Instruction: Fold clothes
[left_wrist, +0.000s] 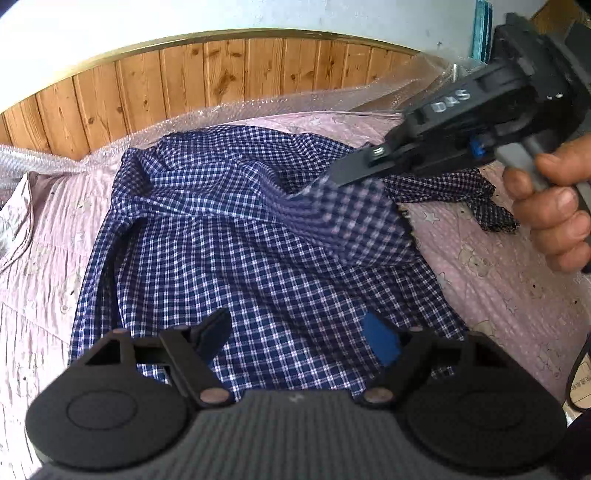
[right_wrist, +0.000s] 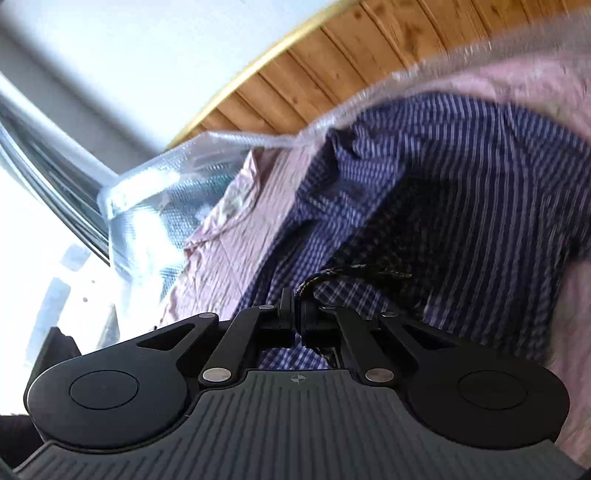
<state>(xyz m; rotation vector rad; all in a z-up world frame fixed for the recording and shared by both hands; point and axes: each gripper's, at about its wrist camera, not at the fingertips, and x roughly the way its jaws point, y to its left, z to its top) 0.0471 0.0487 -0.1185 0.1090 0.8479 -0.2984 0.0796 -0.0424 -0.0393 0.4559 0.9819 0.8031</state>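
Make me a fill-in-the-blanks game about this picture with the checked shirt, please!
1. The checked shirt lies on a ____ bedspread.
2. The right gripper is shut on a flap of the ____.
3. The left gripper has its jaws ____, holding nothing.
4. The panelling behind the bed is made of ____.

Missing words: pink; shirt; open; wood

Left gripper (left_wrist: 295, 341): jaws spread wide, blue pads facing each other, nothing between them, pointing steeply downward. Right gripper (right_wrist: 297, 317): jaws closed together — a fold of checked cloth appears pinched at the tips, though its own view is blurred. Right hand (left_wrist: 550, 206) wraps the handle — fingers curled.
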